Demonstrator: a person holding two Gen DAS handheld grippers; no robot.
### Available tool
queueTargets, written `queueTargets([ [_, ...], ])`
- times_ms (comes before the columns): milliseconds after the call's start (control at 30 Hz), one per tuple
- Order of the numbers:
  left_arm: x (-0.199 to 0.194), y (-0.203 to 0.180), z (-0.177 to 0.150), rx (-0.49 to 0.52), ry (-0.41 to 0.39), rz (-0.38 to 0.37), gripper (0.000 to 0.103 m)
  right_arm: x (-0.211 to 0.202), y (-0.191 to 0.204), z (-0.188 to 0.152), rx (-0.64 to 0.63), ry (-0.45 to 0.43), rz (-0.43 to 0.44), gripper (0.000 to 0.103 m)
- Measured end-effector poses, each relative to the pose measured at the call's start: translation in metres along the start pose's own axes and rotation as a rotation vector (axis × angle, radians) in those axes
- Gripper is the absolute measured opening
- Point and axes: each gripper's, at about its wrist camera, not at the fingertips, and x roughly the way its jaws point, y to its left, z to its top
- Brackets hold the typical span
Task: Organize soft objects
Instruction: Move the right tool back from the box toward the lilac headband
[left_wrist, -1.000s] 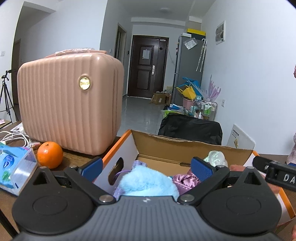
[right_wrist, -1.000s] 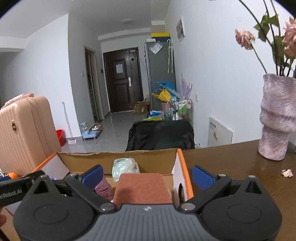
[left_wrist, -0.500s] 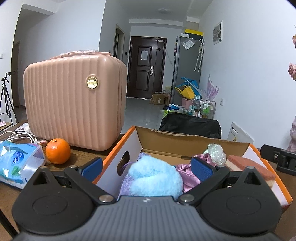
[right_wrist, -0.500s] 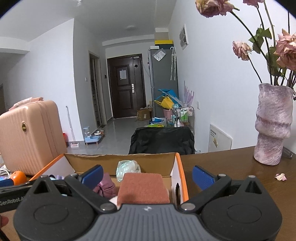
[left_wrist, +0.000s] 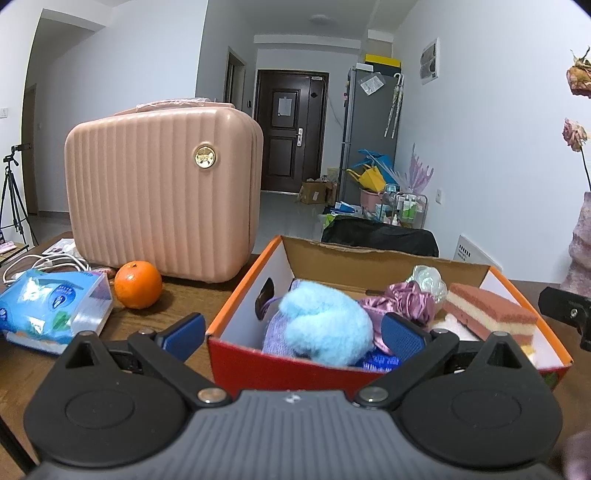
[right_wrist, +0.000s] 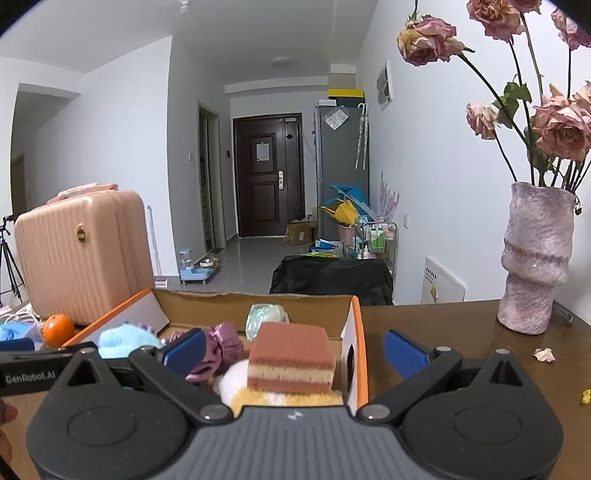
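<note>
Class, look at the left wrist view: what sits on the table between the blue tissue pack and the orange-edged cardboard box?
An orange sits between the tissue pack and the box, in front of the pink case. The left wrist view shows it best.

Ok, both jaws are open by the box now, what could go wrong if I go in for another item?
The left gripper straddles the box's near-left corner, so closing might pinch the cardboard box, not the blue fluffy ball. The right gripper straddles the right wall; pushing forward could shove the box. The layered sponge sits high on the pile and may tumble out.
</note>
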Motion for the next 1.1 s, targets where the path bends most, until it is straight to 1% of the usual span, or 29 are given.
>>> queueTargets([
  [533,-0.036,0.006,-0.024,0.029,0.031,-0.017,0.103,-0.040,-0.006,-0.028,-0.013,0.016,-0.001,0.103],
  [900,-0.064,0.001,-0.042,0.053,0.055,-0.040,0.103,-0.072,-0.002,-0.050,-0.031,0.034,0.015,0.103],
  [1100,-0.078,-0.003,-0.052,0.062,0.072,-0.049,0.103,-0.089,-0.010,-0.059,-0.031,0.044,0.012,0.103],
])
